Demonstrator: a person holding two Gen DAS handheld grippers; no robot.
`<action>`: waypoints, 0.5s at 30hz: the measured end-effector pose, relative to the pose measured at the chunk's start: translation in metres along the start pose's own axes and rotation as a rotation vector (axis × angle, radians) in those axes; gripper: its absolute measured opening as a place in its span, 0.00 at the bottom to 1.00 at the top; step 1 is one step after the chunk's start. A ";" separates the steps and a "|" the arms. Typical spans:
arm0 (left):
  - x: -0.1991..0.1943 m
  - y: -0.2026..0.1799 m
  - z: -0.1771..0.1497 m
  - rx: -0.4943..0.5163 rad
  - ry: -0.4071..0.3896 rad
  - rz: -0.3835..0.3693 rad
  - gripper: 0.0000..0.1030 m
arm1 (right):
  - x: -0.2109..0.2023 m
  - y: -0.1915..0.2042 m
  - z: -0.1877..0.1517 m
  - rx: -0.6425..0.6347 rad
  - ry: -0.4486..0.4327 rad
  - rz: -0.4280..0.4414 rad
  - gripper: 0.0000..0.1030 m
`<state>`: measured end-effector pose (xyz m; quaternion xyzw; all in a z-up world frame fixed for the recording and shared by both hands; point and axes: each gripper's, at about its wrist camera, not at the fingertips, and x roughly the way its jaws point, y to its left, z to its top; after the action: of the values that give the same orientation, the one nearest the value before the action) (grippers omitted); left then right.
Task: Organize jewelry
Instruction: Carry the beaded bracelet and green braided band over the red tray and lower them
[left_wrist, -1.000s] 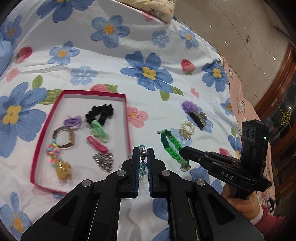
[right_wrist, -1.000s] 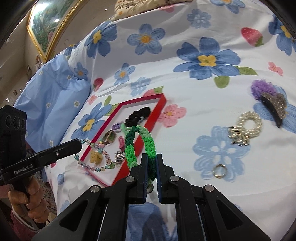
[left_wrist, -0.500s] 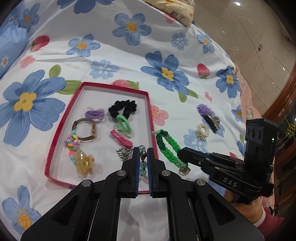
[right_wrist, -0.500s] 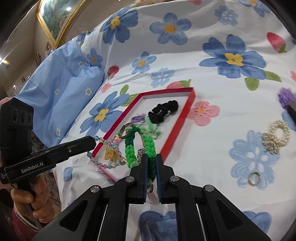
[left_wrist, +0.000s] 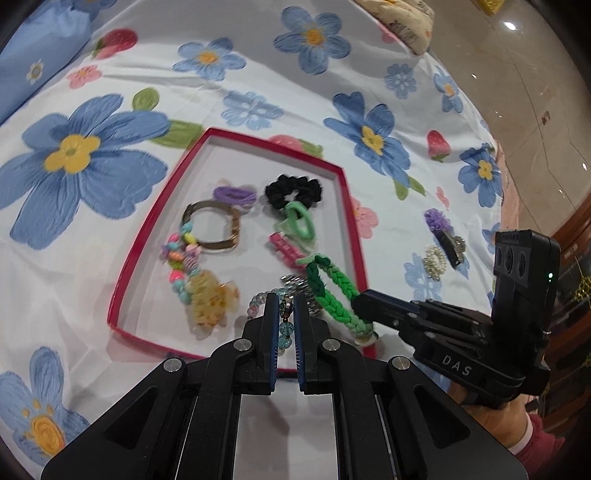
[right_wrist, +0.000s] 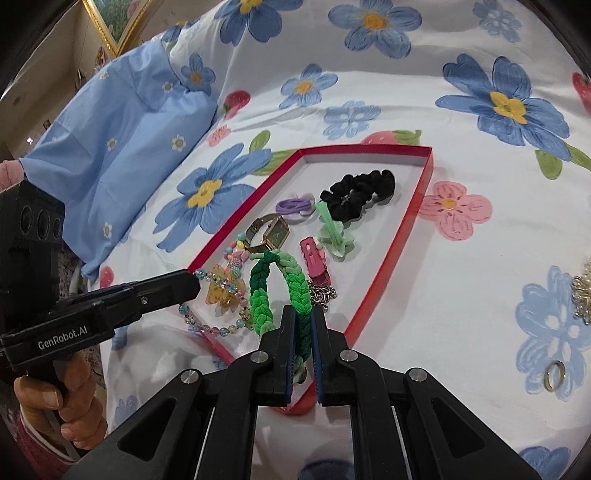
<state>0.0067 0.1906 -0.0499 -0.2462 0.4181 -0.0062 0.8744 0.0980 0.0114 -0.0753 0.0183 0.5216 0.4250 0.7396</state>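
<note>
left gripper (left_wrist: 285, 321) clamped on clear beaded bracelet (right_wrist: 212, 326), right gripper (right_wrist: 300, 332) clamped on green braided bracelet (right_wrist: 264, 295), both above red tray (right_wrist: 391, 251) near corner, bed underneath

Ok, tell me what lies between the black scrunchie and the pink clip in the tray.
In the right wrist view, a green hair clip lies between the black scrunchie and pink clip.

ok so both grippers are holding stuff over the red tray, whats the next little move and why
Probably lower the right gripper and open it. It is shut on the green braided bracelet, which hangs over the red tray near the pink clip. The left gripper, shut on the beaded bracelet, could follow.
</note>
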 end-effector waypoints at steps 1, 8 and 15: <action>0.001 0.003 -0.001 -0.007 0.003 0.001 0.06 | 0.003 0.001 0.000 -0.005 0.007 -0.004 0.07; 0.010 0.018 -0.006 -0.014 0.020 0.060 0.06 | 0.026 0.006 0.001 -0.047 0.061 -0.036 0.08; 0.022 0.024 -0.012 -0.021 0.053 0.077 0.06 | 0.036 0.012 0.002 -0.108 0.095 -0.069 0.08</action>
<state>0.0078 0.2021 -0.0828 -0.2388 0.4503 0.0254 0.8600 0.0962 0.0436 -0.0962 -0.0599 0.5328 0.4271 0.7281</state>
